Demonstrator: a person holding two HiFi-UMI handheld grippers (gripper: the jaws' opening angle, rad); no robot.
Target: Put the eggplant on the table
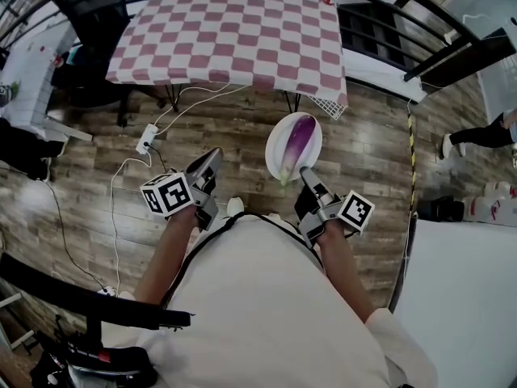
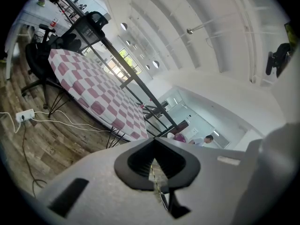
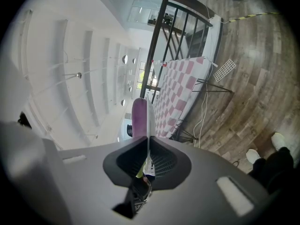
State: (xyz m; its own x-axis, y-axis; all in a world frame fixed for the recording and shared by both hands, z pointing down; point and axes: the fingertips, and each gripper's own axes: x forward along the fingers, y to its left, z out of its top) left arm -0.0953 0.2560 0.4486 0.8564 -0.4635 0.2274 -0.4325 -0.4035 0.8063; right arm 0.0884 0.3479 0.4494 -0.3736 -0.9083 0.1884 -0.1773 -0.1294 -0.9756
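Observation:
A purple eggplant (image 1: 297, 142) lies on a white plate (image 1: 276, 148) held out over the wooden floor, short of the table with the pink-and-white check cloth (image 1: 226, 31). My right gripper (image 1: 308, 175) is shut on the plate's near rim. In the right gripper view the plate's edge (image 3: 149, 125) runs as a thin white line between the jaws of the right gripper (image 3: 148, 159), with the eggplant (image 3: 138, 118) beside it and the table (image 3: 178, 93) beyond. My left gripper (image 1: 213, 160) is shut and empty, to the left of the plate. In its own view the left gripper (image 2: 155, 167) faces the table (image 2: 93, 88).
A power strip (image 1: 146, 138) with white cables lies on the floor before the table. A black office chair (image 1: 89, 23) stands at the left, a black railing (image 1: 420, 14) behind right. A white mesh panel (image 1: 327, 107) hangs under the table's right corner. A person's legs (image 1: 477, 134) show at right.

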